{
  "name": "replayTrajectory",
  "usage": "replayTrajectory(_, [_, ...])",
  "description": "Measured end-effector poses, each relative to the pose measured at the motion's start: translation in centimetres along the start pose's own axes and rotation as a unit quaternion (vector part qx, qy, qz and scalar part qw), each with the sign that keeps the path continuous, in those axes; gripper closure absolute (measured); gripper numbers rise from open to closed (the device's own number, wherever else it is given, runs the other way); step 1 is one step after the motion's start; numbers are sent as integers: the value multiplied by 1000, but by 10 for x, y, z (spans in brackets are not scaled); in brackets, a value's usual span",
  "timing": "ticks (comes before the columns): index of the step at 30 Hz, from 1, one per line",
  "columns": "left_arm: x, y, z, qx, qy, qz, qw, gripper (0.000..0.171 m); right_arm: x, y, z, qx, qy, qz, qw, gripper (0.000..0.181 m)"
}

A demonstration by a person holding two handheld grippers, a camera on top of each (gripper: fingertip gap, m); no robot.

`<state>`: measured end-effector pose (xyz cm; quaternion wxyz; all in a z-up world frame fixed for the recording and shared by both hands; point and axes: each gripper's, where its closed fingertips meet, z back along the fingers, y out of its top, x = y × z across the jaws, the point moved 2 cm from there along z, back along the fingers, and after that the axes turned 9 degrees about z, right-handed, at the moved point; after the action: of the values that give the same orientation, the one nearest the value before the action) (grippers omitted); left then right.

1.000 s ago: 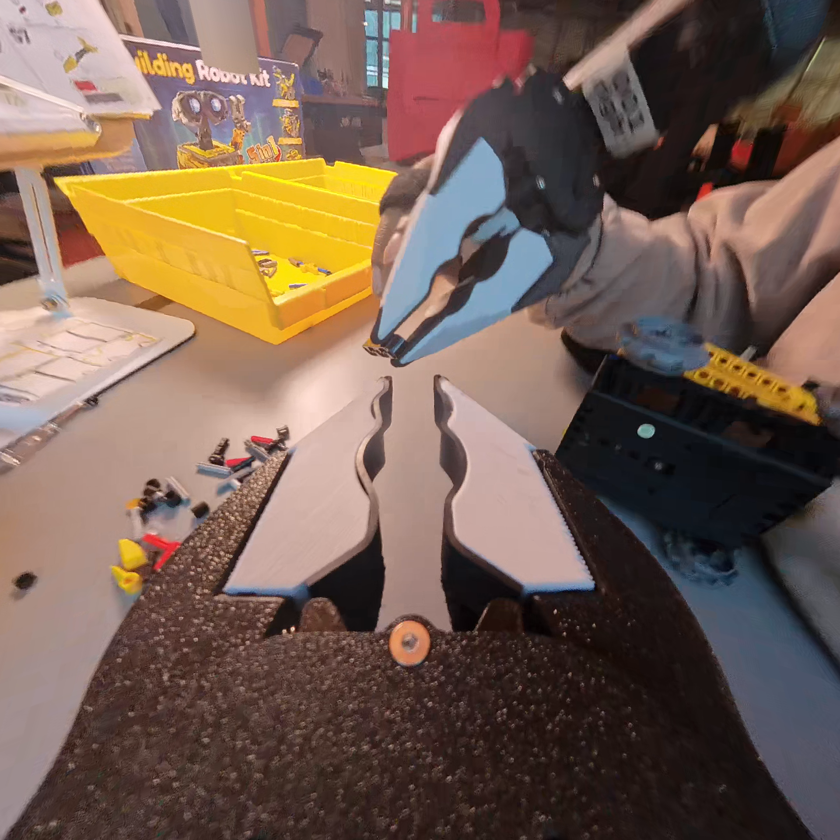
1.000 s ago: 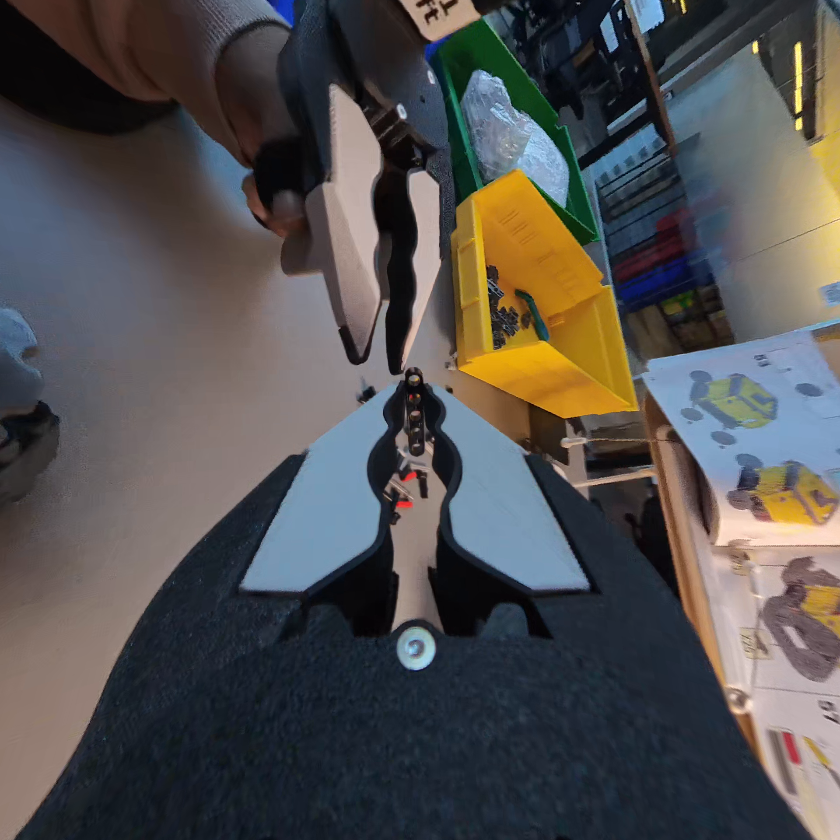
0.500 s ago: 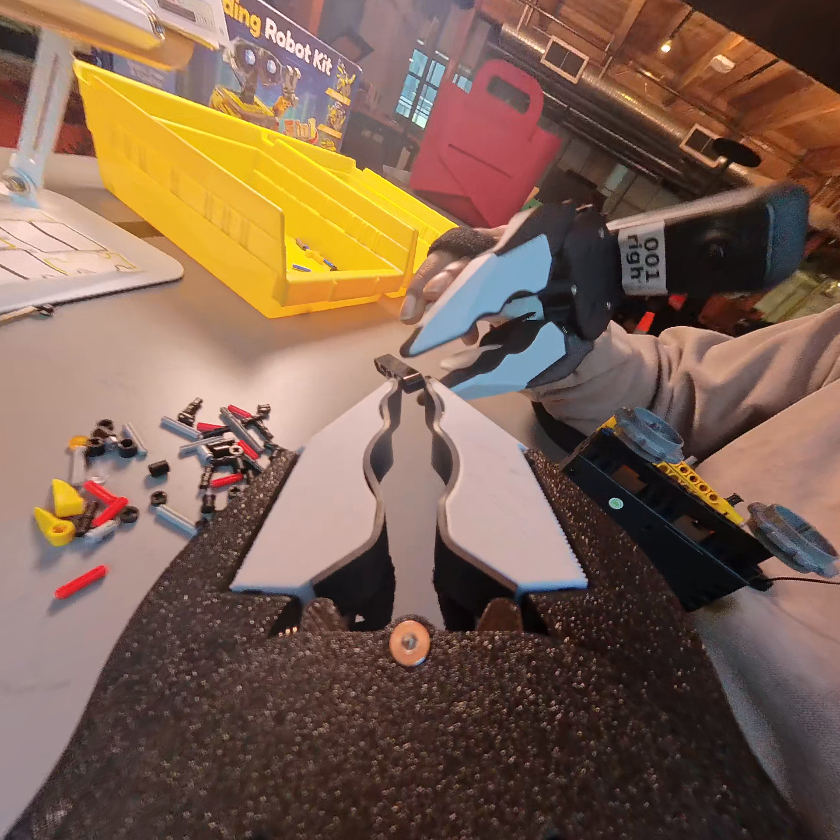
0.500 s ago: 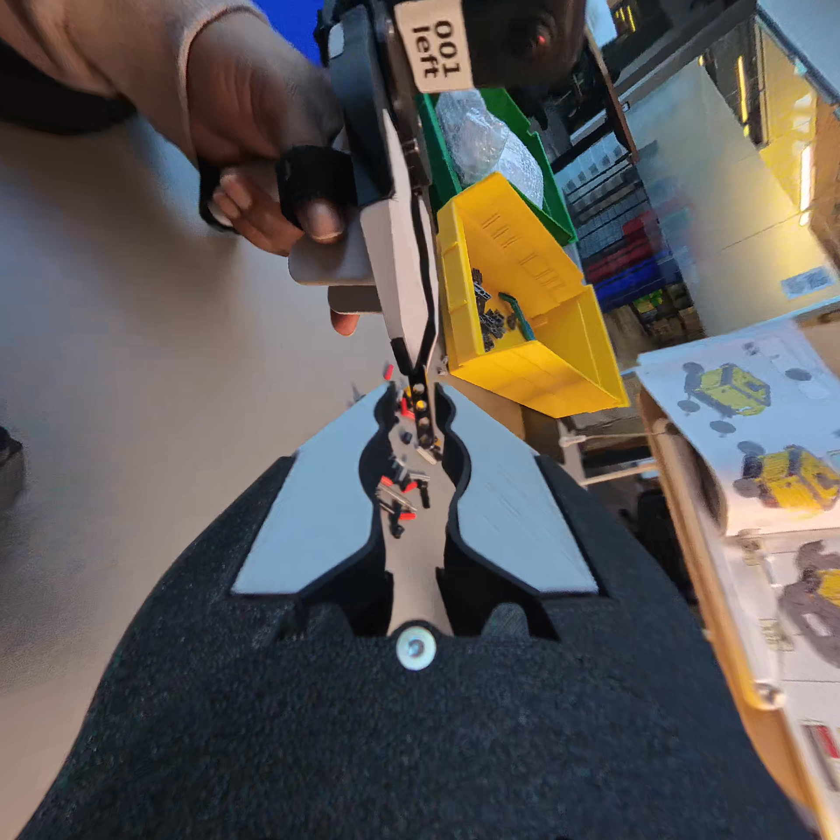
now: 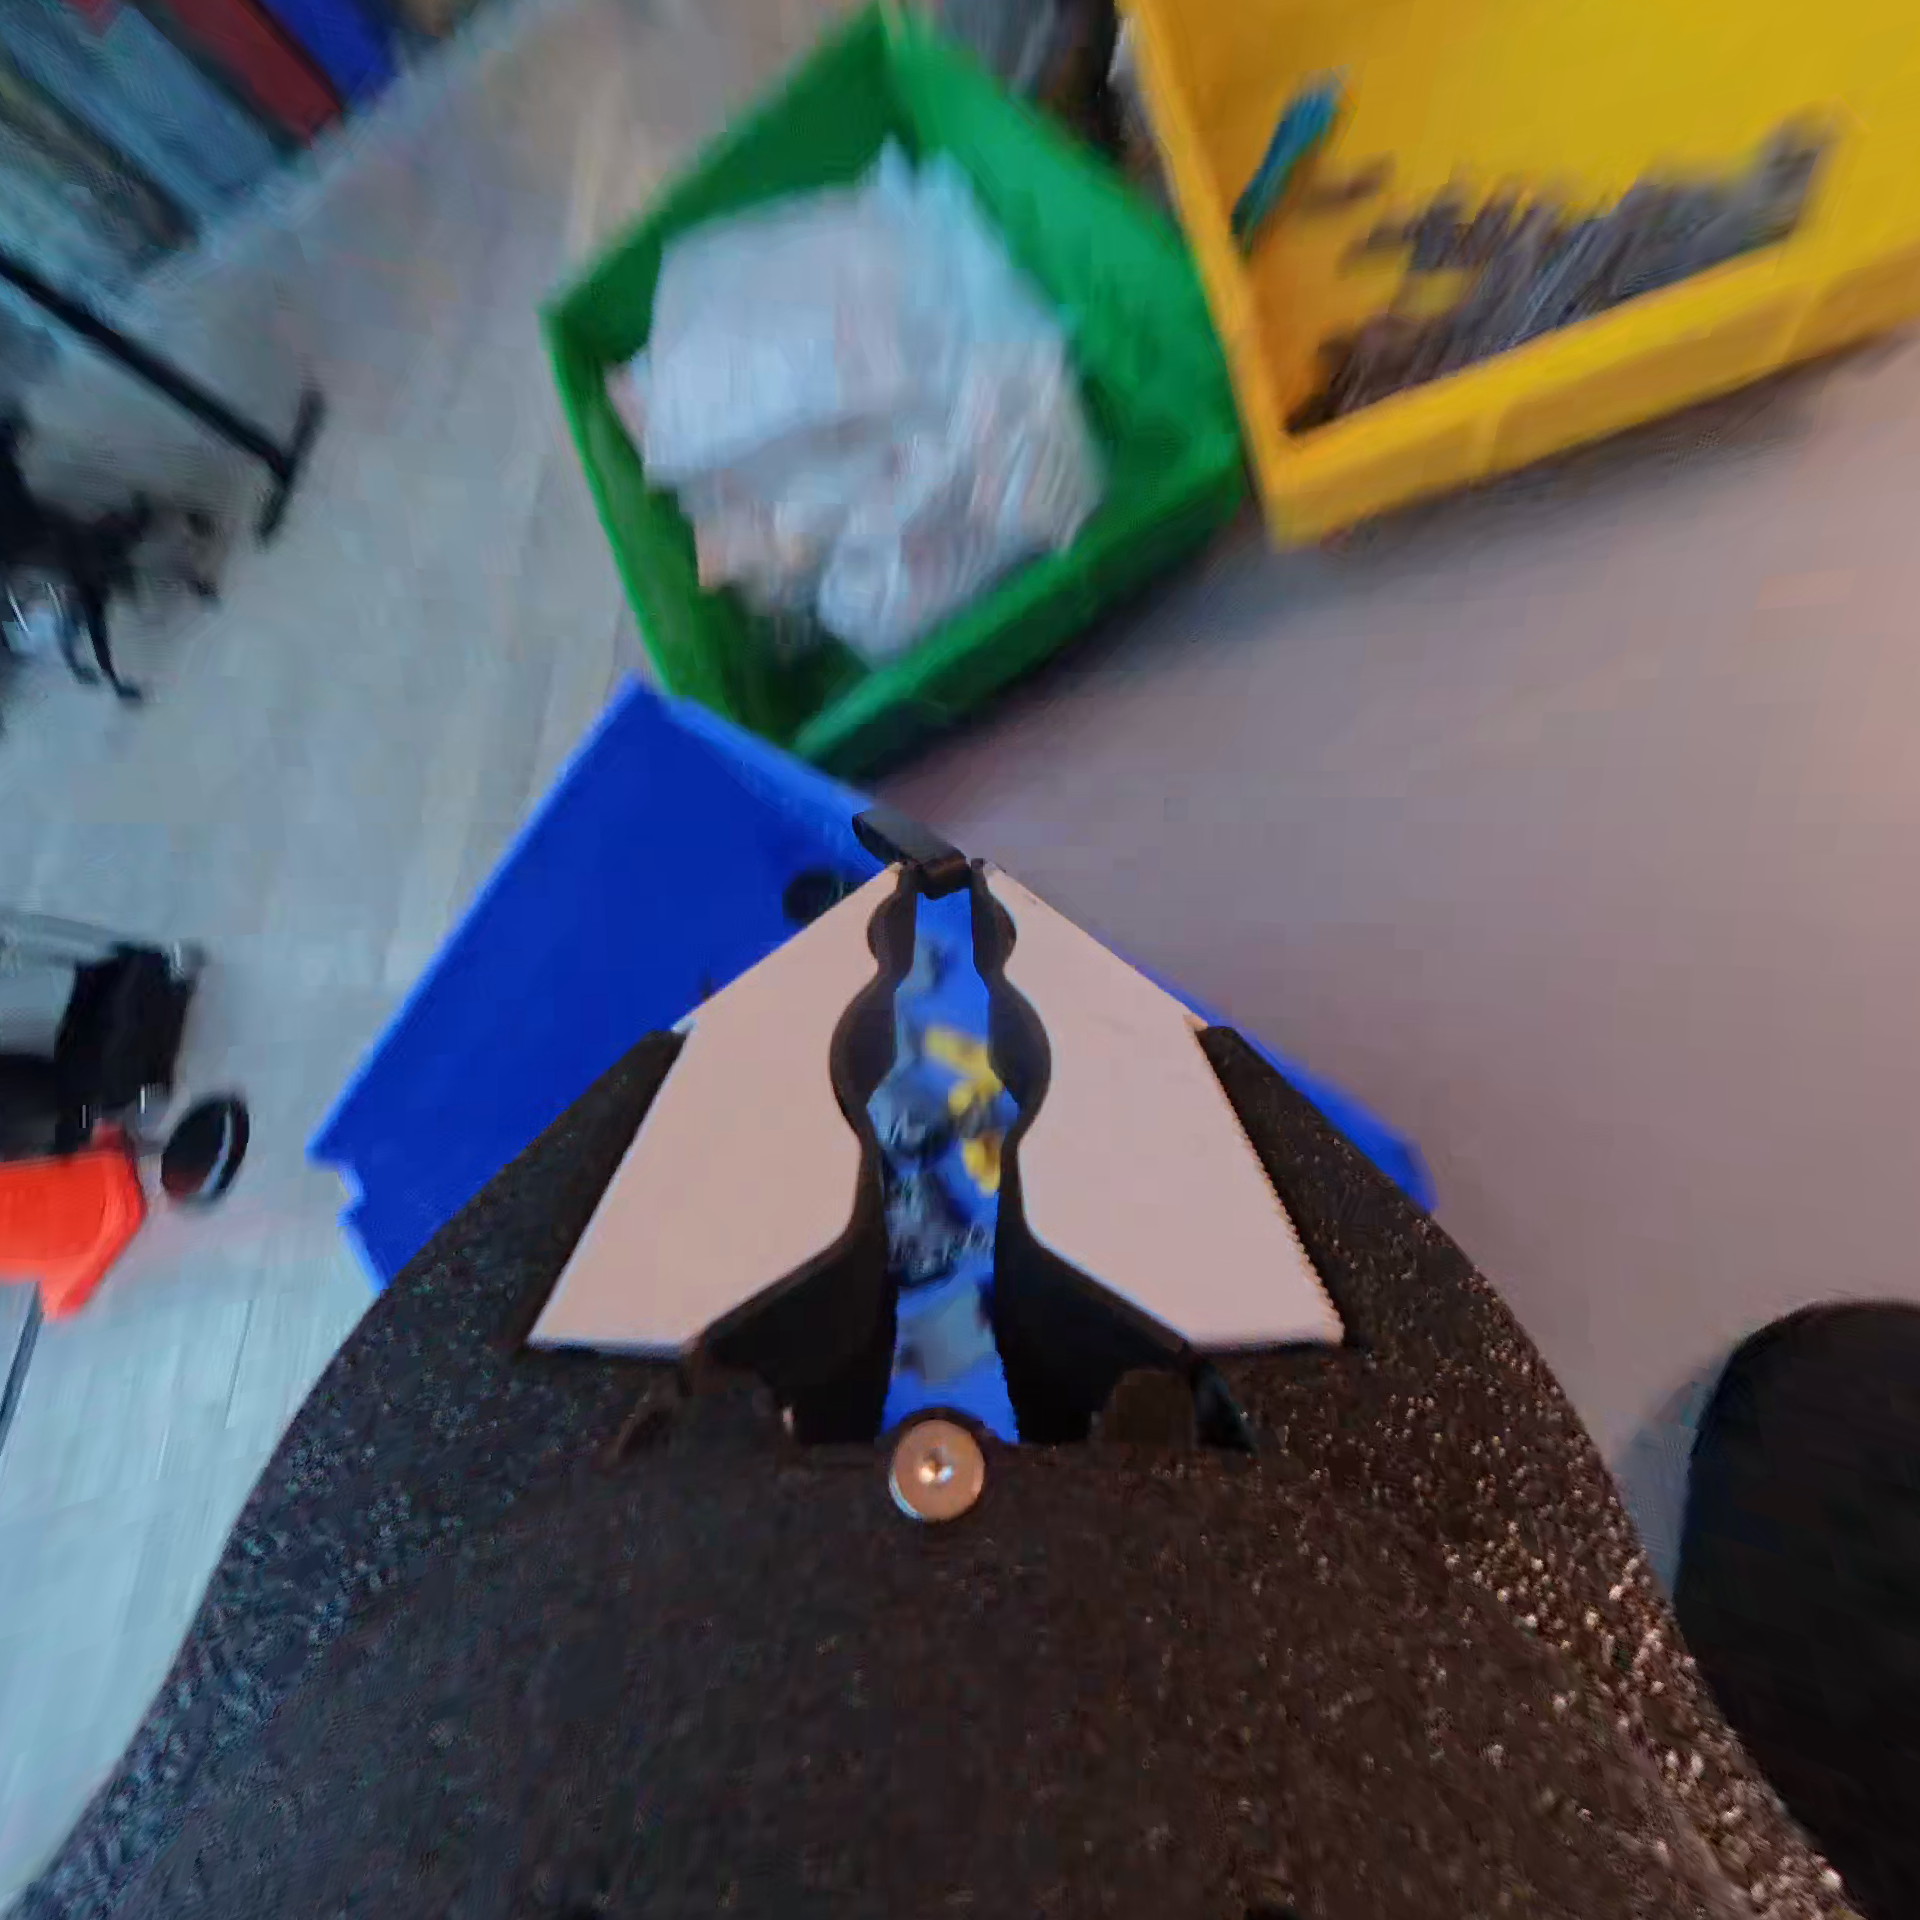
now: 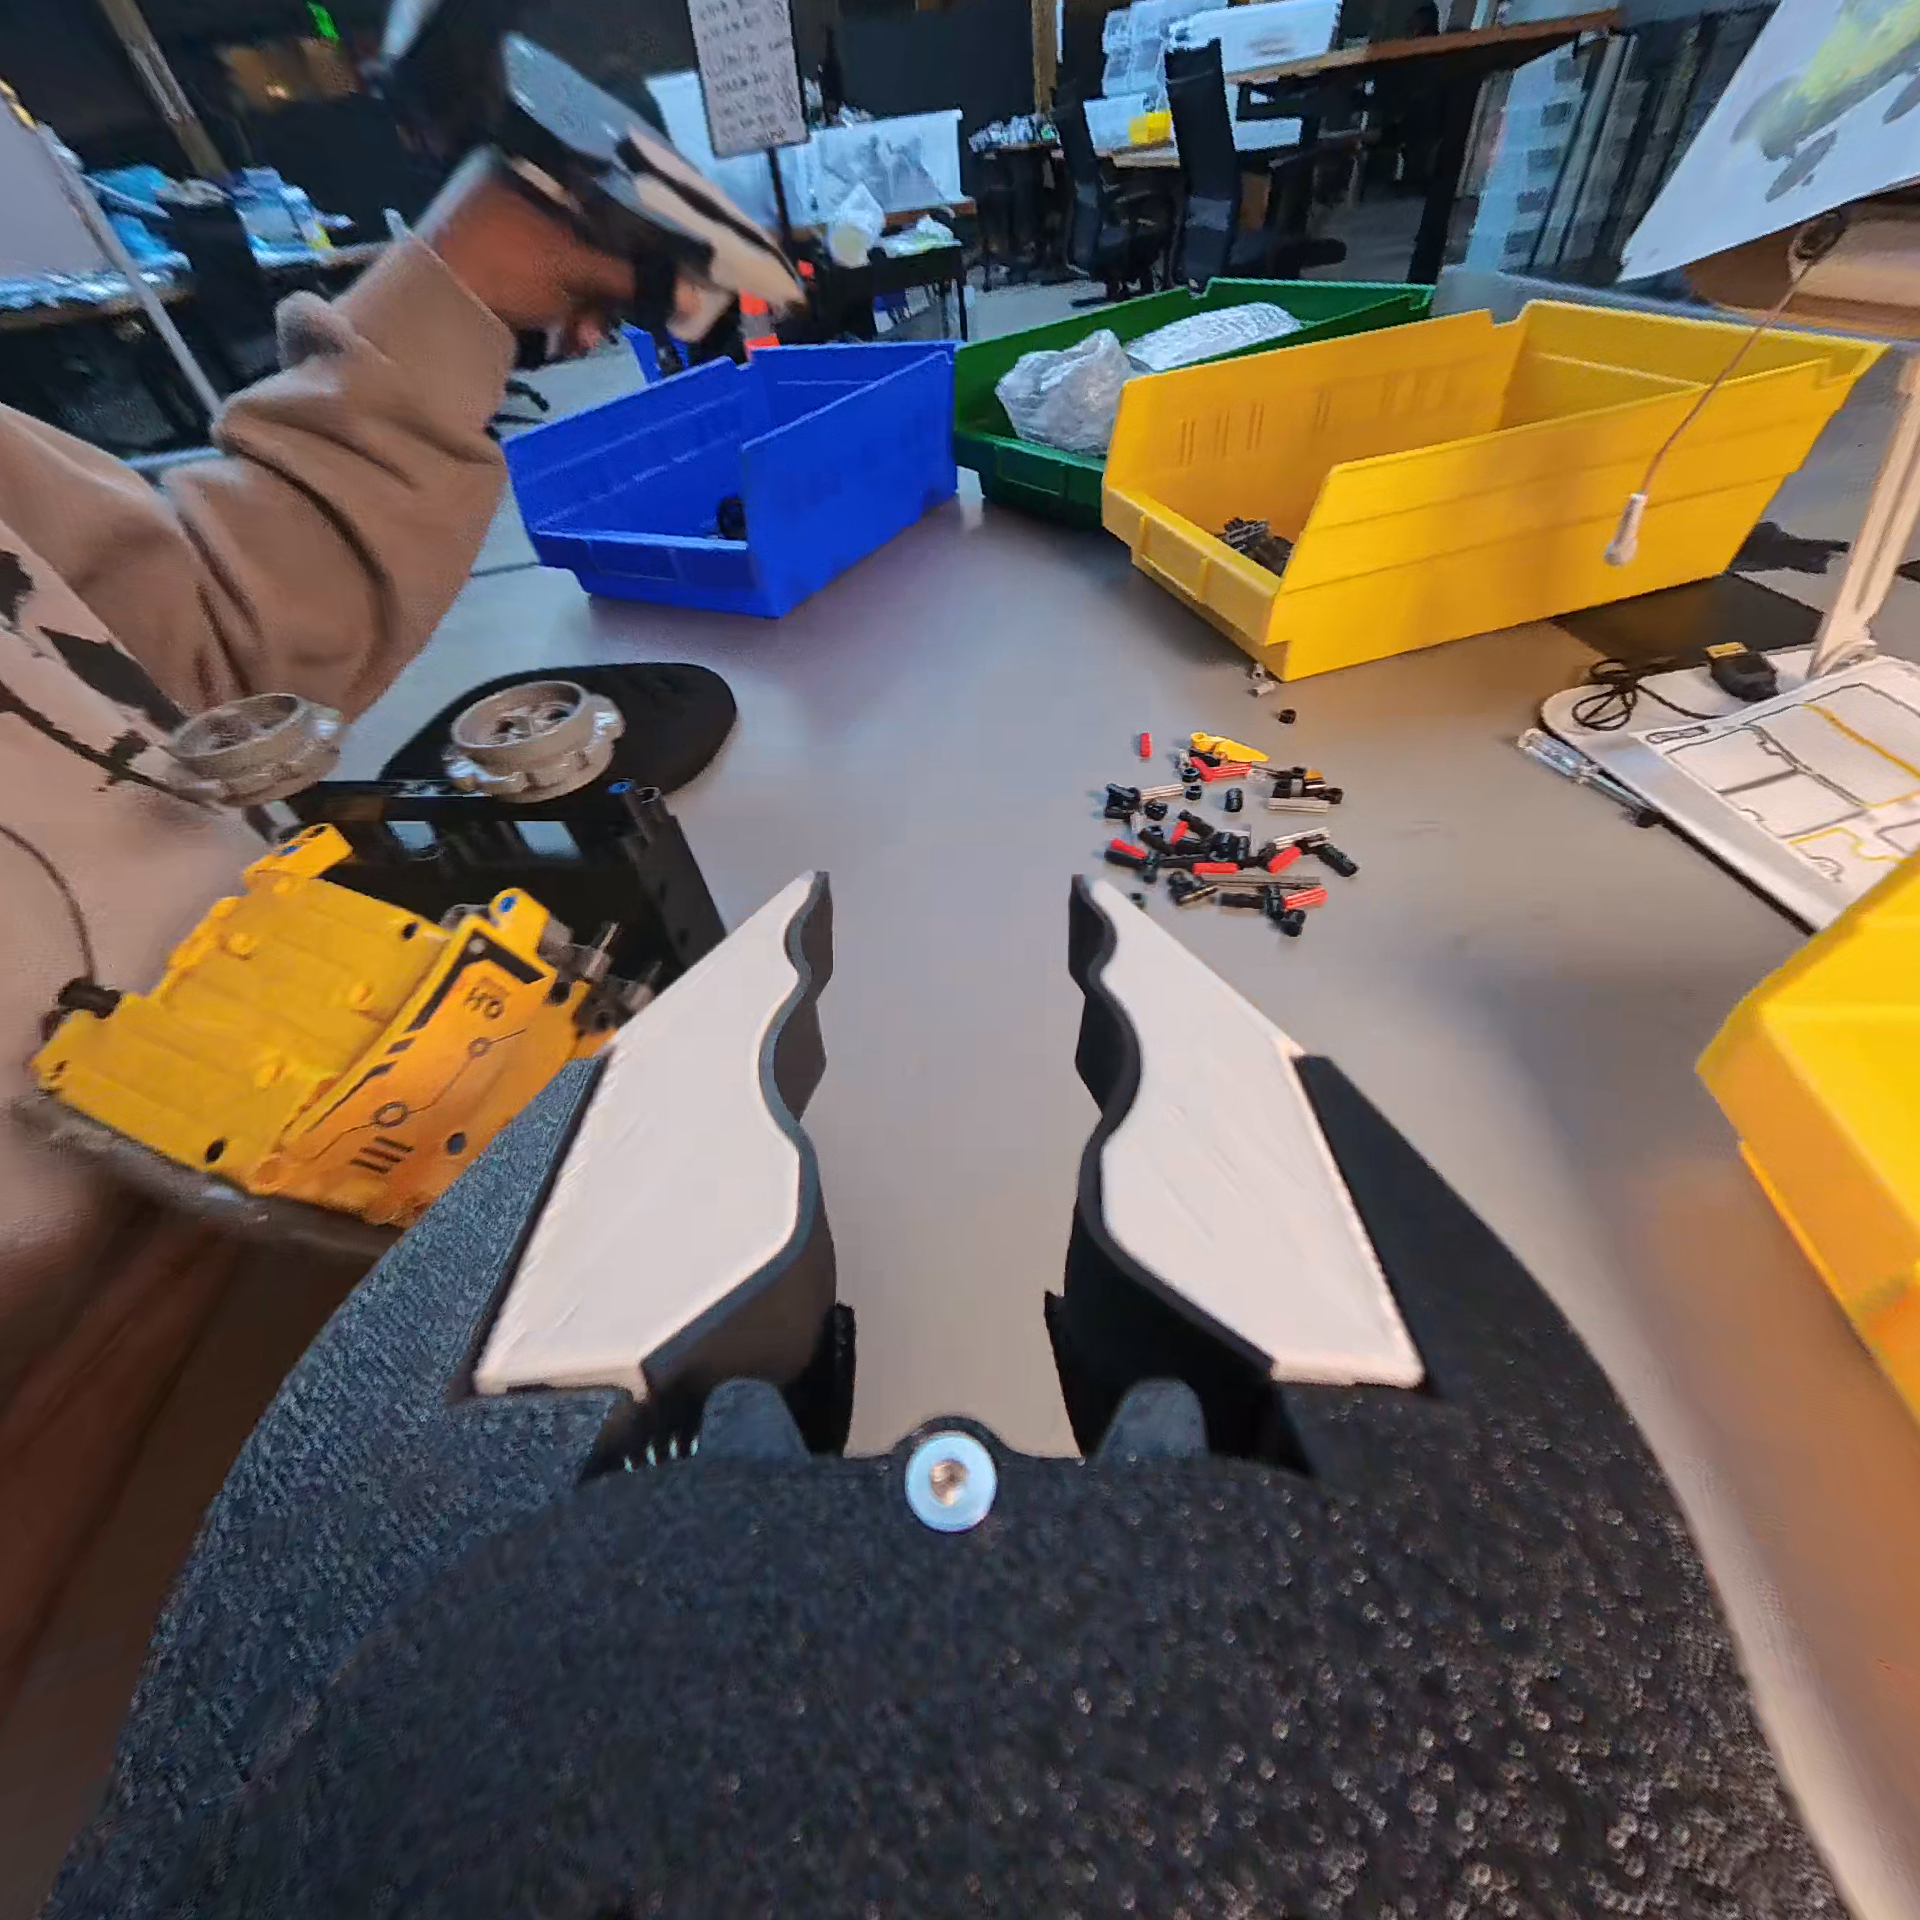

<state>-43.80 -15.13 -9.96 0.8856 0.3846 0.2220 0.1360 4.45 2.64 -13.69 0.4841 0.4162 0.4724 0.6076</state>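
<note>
Left wrist view: the left gripper (image 5: 938,871) is pinching a small black plastic piece (image 5: 912,854) at the very tips of its fingers, which are drawn nearly together. The piece is short, bar-shaped and dark all over, and it is projecting up and to the left beyond the tips; motion blur is hiding finer detail. The gripper is hanging above a blue bin (image 5: 582,966), and small yellow and dark parts are showing through the slot between the fingers. Beyond it, a green bin (image 5: 1122,312) is holding crumpled clear plastic bags (image 5: 862,416), and a yellow bin (image 5: 1558,395) with dark parts inside is standing just beside it on the grey table (image 5: 1455,831).

Right wrist view: the right gripper (image 6: 951,904) is standing wide apart and empty, hovering low over the grey table. A scatter of small black, red and yellow parts (image 6: 1221,831) is lying near its right finger. A yellow and black block model (image 6: 343,987) with two grey wheels is sitting just beside its left finger. Farther off, the left gripper (image 6: 665,223) is being held raised above the blue bin (image 6: 748,478) by a person's hand.
</note>
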Motion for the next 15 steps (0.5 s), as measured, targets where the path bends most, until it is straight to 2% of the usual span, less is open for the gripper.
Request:
replayTrajectory(3, [-22, -54, -24, -98, 14, 9, 995, 162, -14, 7, 6, 18, 25, 1, 1000, 138])
replayTrajectory(5, [-19, -65, -28, -103, 13, 11, 995, 158, -23, 12, 3, 12, 43, 16, 999, 137])
replayTrajectory(8, [4, -46, -19, -36, -20, 9, 999, 147, -39, 22, -2, 7, 69, 39, 997, 138])
replayTrajectory(11, [63, -12, 2, 53, -131, -16, 990, 143, -54, 27, -10, -4, 98, 52, 994, 138])
replayTrajectory(13, [116, 6, 23, 100, -243, -37, 964, 142, -64, 27, -17, -20, 118, 58, 991, 137])
replayTrajectory(15, [168, 16, 46, 137, -346, -59, 926, 142, -73, 26, -24, -36, 129, 72, 988, 136])
